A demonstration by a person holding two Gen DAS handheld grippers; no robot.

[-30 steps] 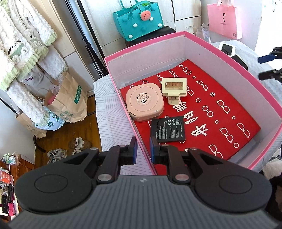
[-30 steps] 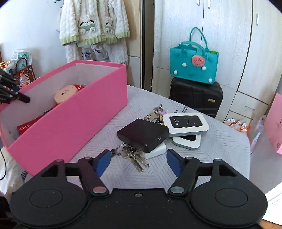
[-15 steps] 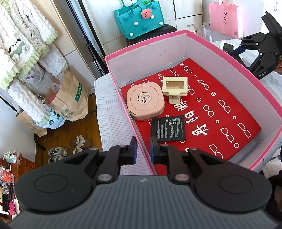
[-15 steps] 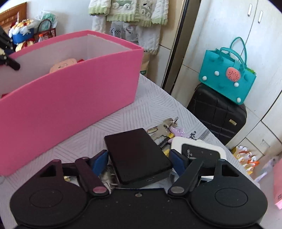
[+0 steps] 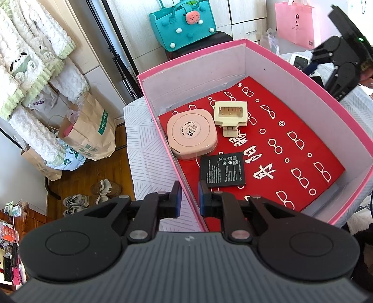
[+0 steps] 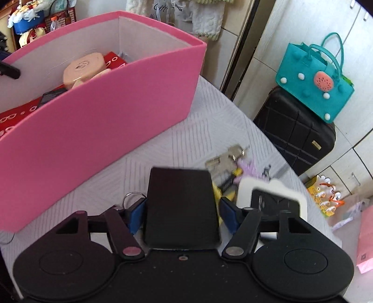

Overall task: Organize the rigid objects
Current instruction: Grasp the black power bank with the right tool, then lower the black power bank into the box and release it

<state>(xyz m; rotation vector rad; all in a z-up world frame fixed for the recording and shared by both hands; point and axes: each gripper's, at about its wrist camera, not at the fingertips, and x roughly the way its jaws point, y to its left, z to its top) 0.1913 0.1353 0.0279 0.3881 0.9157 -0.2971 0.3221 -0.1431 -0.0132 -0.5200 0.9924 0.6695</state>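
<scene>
A pink box (image 5: pixel 303 77) with a red patterned floor holds a pink square case (image 5: pixel 192 136), a cream clip-like part (image 5: pixel 230 115) and a flat black battery (image 5: pixel 222 170). My left gripper (image 5: pixel 188 199) is shut on the box's near wall. In the right wrist view, my right gripper (image 6: pixel 181 213) has its fingers against both sides of a black slab device (image 6: pixel 180 205) on the table. Beside it lie a white wifi router (image 6: pixel 272 198) and keys (image 6: pixel 229 160). The pink box (image 6: pixel 105 111) stands to the left there.
The table (image 6: pixel 209 130) has a grey striped cloth. A teal bag (image 6: pixel 314 77) sits on a black suitcase (image 6: pixel 293 132) beyond the table. Paper bags (image 5: pixel 91 130) and shoes (image 5: pixel 93 195) are on the wooden floor at left. A pink bag (image 5: pixel 296 22) hangs behind.
My right gripper moved forward and down over the black device and its fingers closed in on its sides. My left gripper stayed clamped on the box wall.
</scene>
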